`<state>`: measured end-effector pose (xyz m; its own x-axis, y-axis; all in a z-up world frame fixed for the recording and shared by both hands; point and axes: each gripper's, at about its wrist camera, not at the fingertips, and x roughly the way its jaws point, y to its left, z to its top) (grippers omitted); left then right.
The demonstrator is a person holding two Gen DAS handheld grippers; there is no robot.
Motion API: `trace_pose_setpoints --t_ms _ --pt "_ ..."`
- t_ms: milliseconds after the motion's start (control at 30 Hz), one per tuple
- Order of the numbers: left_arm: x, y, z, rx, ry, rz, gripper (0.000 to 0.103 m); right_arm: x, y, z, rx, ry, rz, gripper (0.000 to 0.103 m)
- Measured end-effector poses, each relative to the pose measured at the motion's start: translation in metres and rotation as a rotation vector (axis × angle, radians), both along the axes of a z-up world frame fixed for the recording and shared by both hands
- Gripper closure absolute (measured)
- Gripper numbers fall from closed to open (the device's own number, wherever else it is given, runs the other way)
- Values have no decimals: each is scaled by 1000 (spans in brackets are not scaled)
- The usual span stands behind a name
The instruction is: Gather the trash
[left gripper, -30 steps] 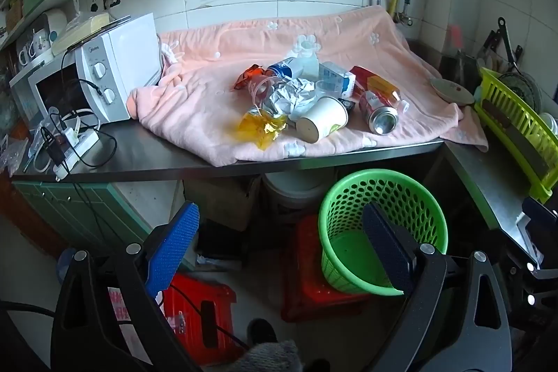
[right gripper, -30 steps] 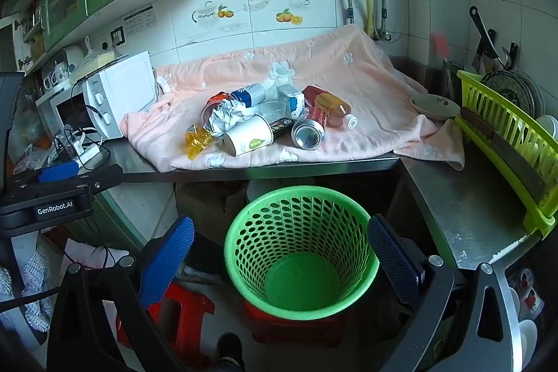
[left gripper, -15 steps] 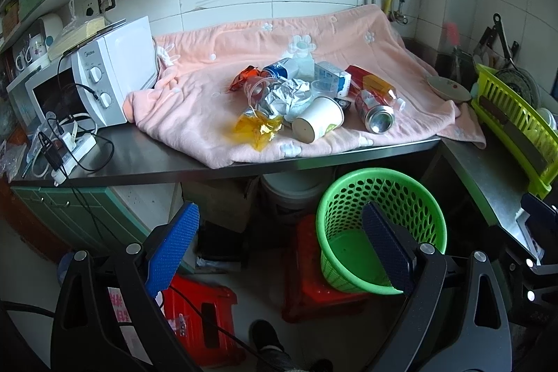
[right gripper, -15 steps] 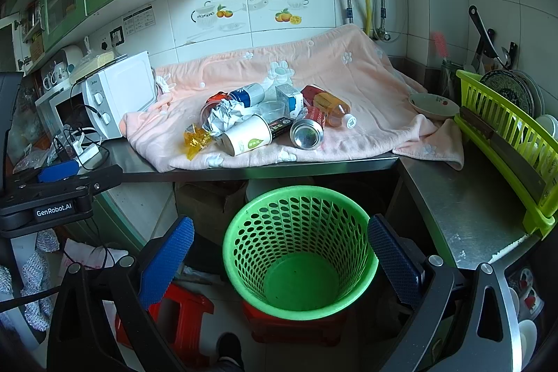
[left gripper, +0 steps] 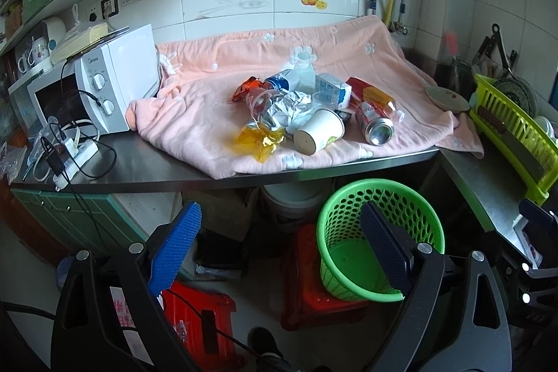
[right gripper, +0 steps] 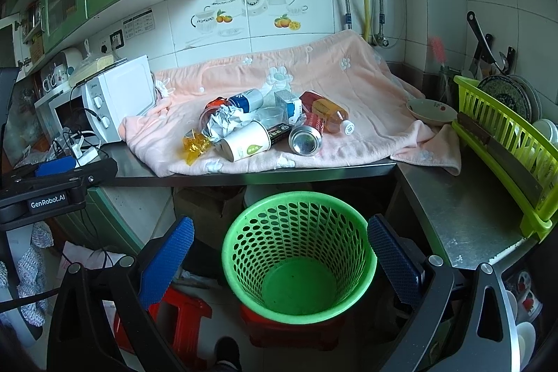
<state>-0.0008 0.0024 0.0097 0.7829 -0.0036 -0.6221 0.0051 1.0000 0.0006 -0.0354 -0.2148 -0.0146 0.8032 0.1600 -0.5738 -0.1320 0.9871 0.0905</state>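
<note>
A pile of trash lies on a pink blanket point(left gripper: 216, 86) on the counter: a paper cup point(left gripper: 319, 131) on its side, a drink can point(left gripper: 375, 128), crumpled foil point(left gripper: 286, 108), a yellow wrapper point(left gripper: 259, 138), a bottle point(right gripper: 329, 112) and a small carton point(left gripper: 331, 91). The cup also shows in the right wrist view point(right gripper: 246, 142). An empty green mesh basket point(right gripper: 300, 253) stands on a red stool below the counter edge. My left gripper point(left gripper: 279, 243) is open and empty, low, in front of the counter. My right gripper point(right gripper: 279, 253) is open and empty, above the basket.
A white microwave point(left gripper: 108, 86) and a power strip with cables point(left gripper: 69, 150) sit at the counter's left. A bowl point(left gripper: 448, 98) and a yellow-green dish rack point(right gripper: 505, 142) are at the right. Red stools point(left gripper: 202, 323) stand on the floor below.
Both views have crept slightly nearer the counter. Both grippers stay open and empty, and the trash has not moved.
</note>
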Motion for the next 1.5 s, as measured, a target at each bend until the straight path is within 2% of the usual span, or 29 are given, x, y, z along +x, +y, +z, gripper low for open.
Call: trace_pose_setpoints --t_ms 400,1500 --pt "-2 2 3 7 -24 6 12 -2 2 1 -8 -9 -3 6" --pt "-1 4 4 15 -29 18 12 -1 6 6 -10 -26 3 6"
